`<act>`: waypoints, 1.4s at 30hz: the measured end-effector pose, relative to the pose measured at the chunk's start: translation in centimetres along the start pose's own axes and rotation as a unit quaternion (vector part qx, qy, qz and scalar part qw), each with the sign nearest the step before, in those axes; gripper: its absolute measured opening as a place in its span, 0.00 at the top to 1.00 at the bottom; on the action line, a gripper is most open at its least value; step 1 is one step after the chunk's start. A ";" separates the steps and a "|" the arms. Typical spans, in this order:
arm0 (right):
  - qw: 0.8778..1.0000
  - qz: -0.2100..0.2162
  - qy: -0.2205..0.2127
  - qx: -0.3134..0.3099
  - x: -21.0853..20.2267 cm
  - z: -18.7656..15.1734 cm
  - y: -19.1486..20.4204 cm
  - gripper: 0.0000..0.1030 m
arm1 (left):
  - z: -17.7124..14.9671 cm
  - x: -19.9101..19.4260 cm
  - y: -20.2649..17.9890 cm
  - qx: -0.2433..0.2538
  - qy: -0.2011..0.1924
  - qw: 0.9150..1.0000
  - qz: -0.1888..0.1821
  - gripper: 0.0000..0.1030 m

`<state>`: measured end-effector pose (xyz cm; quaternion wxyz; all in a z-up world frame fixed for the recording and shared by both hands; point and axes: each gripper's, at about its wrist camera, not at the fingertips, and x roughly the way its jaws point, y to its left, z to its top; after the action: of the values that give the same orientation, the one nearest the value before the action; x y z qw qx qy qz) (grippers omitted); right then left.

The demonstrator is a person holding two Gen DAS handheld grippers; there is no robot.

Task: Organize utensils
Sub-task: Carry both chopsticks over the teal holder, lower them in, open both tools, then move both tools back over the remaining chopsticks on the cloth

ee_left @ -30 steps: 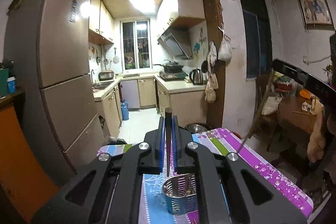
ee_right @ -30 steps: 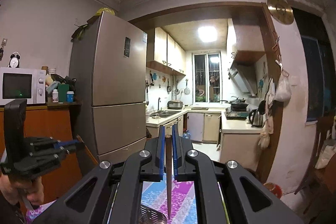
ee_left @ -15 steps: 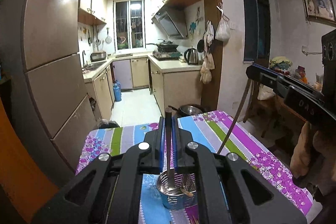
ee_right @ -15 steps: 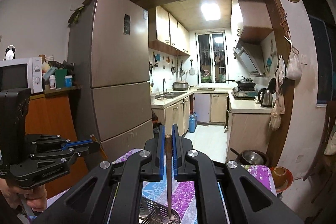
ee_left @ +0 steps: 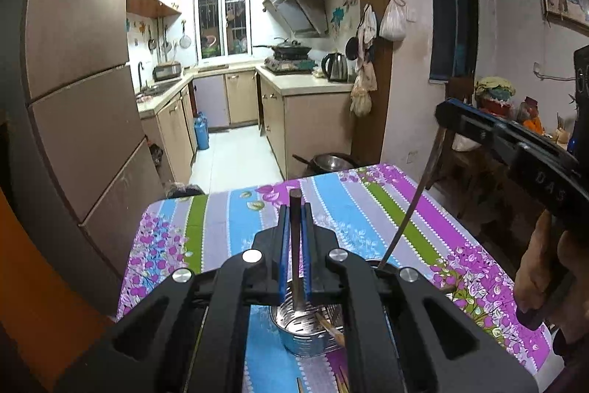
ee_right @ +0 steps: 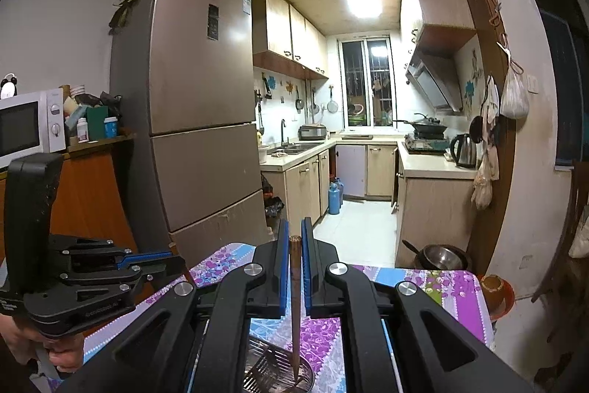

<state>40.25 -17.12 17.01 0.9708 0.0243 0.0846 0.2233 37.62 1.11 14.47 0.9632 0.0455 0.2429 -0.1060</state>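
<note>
On the left side, my left gripper (ee_left: 295,247) has its blue pads closed tight on a dark chopstick (ee_left: 295,245), which stands nearly upright between them. Its top end pokes up just past the fingertips and its lower end reaches down inside the perforated metal utensil holder (ee_left: 309,330) that sits on the floral striped tablecloth (ee_left: 368,209), just below and slightly right of the jaws. A wooden utensil already leans inside the holder, against its right wall. More wooden sticks lie on the cloth at the near edge, just in front of the holder.

From the right wrist camera the left gripper shows in profile at far left (ee_right: 176,264), with a hand (ee_right: 55,352) around its handle.

To the right, my right gripper (ee_right: 295,267) is likewise closed down on a second, brown chopstick (ee_right: 295,301). That one hangs tip down, and its pointed end sits just inside the rim of the holder (ee_right: 272,374), over the perforated divider; I cannot tell whether the tip touches the metal. In the left wrist view the right gripper (ee_left: 441,115) comes in from the right, above the table, and its chopstick slants down and leftward to the holder's far rim.

Beyond the table's far edge, a steel bowl (ee_left: 331,162) rests on the floor by the kitchen cabinet, and the fridge (ee_left: 73,98) stands at far left.
</note>
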 end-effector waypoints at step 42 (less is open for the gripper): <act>0.996 -0.055 0.049 0.053 -27.6 -28.6 3.3 0.67 | -34.7 -12.0 -7.9 0.026 0.029 0.999 -0.004 0.70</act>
<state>9.34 -25.98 -6.67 0.9736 0.0604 0.1452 0.1655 9.56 0.43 -10.57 0.9539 0.0725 0.2678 -0.1144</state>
